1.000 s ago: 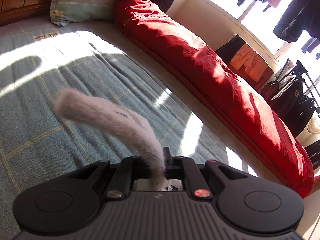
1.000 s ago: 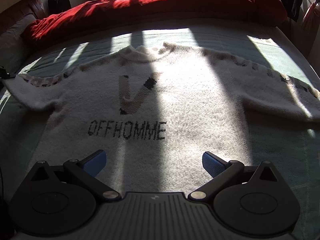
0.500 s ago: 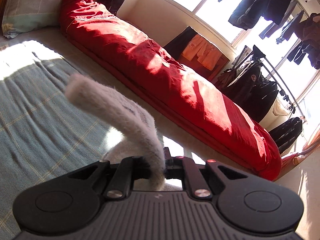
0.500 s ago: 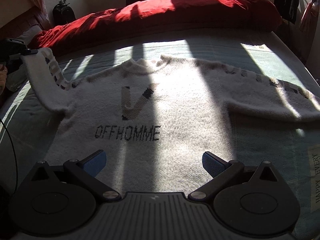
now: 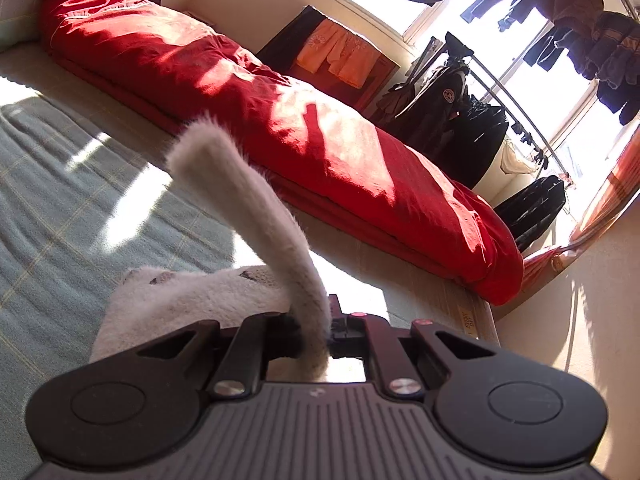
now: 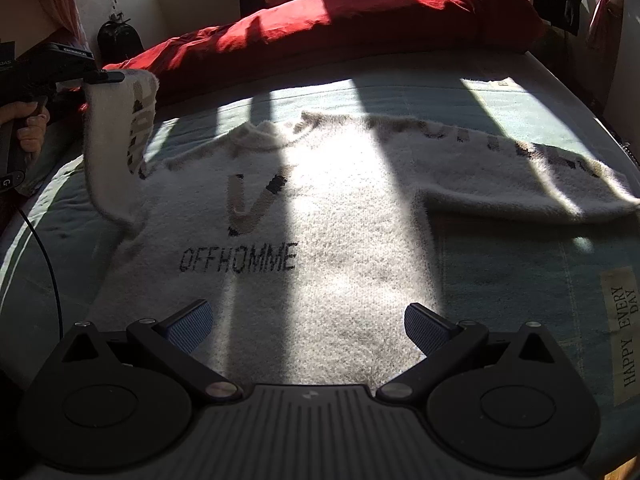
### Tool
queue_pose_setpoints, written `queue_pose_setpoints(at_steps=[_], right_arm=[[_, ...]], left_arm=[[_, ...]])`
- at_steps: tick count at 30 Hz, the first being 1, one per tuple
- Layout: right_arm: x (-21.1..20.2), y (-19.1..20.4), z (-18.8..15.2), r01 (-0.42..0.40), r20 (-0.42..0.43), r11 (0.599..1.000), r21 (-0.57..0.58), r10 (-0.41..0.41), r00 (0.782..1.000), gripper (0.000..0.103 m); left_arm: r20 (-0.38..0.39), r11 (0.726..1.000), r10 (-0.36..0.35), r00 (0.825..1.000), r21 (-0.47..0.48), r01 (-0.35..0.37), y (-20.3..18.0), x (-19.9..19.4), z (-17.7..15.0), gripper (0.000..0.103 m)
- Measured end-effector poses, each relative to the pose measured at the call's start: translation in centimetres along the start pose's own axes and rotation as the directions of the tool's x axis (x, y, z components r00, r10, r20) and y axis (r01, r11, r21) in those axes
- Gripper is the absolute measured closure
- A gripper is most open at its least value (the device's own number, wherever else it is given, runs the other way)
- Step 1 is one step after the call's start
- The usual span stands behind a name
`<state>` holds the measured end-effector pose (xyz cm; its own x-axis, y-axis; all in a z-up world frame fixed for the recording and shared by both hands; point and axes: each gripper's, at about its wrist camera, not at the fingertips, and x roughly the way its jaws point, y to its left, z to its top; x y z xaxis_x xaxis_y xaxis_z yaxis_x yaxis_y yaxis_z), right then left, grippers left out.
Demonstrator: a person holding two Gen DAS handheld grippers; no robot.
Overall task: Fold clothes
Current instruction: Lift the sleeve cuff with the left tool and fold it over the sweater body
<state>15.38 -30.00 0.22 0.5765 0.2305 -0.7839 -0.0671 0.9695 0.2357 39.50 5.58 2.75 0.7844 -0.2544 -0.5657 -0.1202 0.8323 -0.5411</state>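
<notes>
The left gripper [image 5: 320,330] is pinching the cuff of the sweater's sleeve [image 6: 116,136], holding it up off the bed cover [image 6: 500,264] — its jaws are closed on the fabric. The right gripper [image 6: 308,322] is hovering with its jaws spread wide and gripping nothing, the white sweater [image 6: 320,240] lying flat just ahead of its fingertips.

A bed [image 6: 500,248] with a green checked cover carries a white sweater [image 6: 328,248], spread flat ahead of the right jaws; a red duvet [image 6: 360,20] lies beyond it.
</notes>
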Motion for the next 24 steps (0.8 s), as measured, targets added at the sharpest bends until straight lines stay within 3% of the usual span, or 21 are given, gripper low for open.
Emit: queue_pose_setpoints(at_steps=[3, 10, 24], right_arm=[[0.0, -0.6, -0.1, -0.002, -0.003, 1.000, 0.014, 0.002, 1.000, 0.000], [0.2, -1.8, -0.6, -0.003, -0.012, 0.999, 0.039, 0.003, 1.000, 0.000], [1.5, -3.7, -1.0, 0.015, -0.044, 0.997, 0.080, -0.012, 0.999, 0.000]], left_arm=[[-0.038, 1.000, -0.032, 0.999, -0.001, 0.032, -1.2, 1.3, -1.1, 0.095], [-0.108, 0.999, -0.027, 0.994, 0.044, 0.032, -3.7, 4.5, -4.2, 0.095], [-0.216, 0.988, 0.040, 0.976, 0.154, -0.006, -6.5, 9.8, -10.0, 0.095]])
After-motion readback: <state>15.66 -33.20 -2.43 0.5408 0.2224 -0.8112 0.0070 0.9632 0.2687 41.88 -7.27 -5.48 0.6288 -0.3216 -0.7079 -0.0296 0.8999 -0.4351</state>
